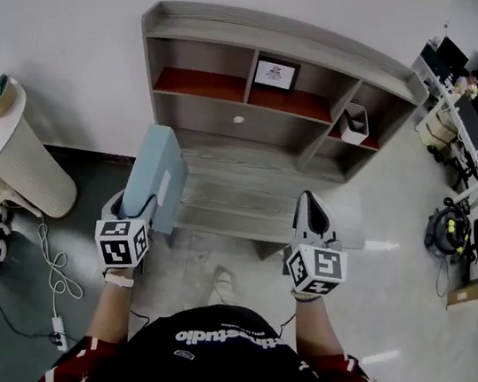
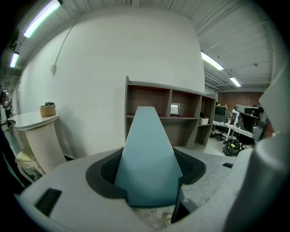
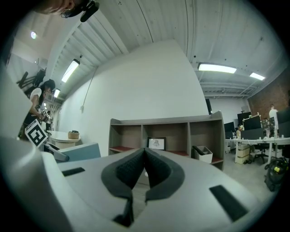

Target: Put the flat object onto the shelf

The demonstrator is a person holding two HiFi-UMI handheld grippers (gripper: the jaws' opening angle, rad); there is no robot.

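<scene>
**Flat pale-blue board (image 1: 154,172) gripped at the shelf's left edge**

The left gripper (image 1: 134,212) has its jaws clamped on the board's lower end. The board stands up out of them, by the left end of the grey wooden shelf unit (image 1: 281,39). The right gripper (image 1: 311,204) hovers over the low front deck (image 1: 247,198), jaws pressed together on nothing. A framed picture (image 1: 276,73) and a white bin (image 1: 354,123) sit in the middle and right cubbies.

Head view steeply downward from above, tool views level and forward, all sharing the shelf (image 1: 281,39)
</scene>
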